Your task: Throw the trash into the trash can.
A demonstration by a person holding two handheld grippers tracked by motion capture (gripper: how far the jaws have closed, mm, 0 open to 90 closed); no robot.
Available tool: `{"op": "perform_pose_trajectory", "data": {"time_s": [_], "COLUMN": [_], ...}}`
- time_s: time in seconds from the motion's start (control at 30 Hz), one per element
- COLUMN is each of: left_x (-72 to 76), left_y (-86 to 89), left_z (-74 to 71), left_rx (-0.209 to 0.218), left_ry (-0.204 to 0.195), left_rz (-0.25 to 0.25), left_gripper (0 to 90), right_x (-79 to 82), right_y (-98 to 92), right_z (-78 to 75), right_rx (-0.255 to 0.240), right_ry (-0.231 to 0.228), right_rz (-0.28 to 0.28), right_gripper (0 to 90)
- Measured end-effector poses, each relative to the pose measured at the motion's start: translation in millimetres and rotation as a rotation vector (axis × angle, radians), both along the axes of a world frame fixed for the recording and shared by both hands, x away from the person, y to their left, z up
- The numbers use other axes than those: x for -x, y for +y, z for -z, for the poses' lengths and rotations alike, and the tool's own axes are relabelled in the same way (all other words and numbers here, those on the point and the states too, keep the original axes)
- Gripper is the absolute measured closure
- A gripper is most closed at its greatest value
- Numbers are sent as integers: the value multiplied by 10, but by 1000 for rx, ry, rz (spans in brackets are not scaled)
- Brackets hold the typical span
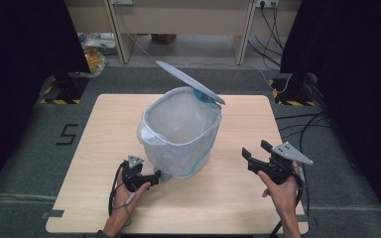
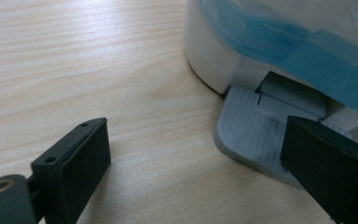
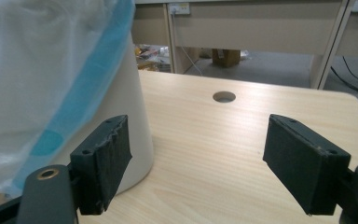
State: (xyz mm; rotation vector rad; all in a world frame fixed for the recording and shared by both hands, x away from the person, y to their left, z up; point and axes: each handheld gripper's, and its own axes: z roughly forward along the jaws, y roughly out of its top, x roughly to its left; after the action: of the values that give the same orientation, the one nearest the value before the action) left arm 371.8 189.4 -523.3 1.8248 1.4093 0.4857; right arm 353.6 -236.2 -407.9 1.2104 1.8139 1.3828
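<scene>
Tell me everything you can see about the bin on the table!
The pedal bin is white, plastic-looking and rounded, standing upright near the middle of the wooden table. A thin see-through liner bag with a blue edge is folded over its rim and hangs down the outside. Its grey lid is tipped up open at the back. At the front base sticks out a ribbed grey pedal, and one jaw of the left gripper rests on it. The bin looks empty inside.
</scene>
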Motion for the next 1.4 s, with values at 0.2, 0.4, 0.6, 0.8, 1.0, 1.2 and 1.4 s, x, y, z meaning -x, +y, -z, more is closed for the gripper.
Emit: {"op": "perform_pose_trajectory", "data": {"time_s": [0.2,0.4,0.6,0.8,1.0,1.2,1.4], "left_x": [-2,-2,-2,-2,-2,-3,-3], "left_y": [2,2,2,3,3,3,3], "left_z": [1,1,1,1,1,1,1], "left_rx": [2,2,2,3,3,3,3], "left_ry": [1,2,2,2,2,2,2], "left_rz": [0,1,1,1,1,1,1], "left_gripper": [74,74,74,74,74,74,74], "right_x": [-24,-64,-75,-70,-71,-87,-103], "right_y": [-33,-78,-106,-102,-66,-44,-30], "right_z": [147,286,377,452,567,693,806], "right_rx": [12,34,37,39,60,104,109], "right_ry": [29,67,89,100,122,157,195], "right_rz": [8,23,29,28,17,13,18], "right_gripper": [225,215,214,214,209,199,199]}}
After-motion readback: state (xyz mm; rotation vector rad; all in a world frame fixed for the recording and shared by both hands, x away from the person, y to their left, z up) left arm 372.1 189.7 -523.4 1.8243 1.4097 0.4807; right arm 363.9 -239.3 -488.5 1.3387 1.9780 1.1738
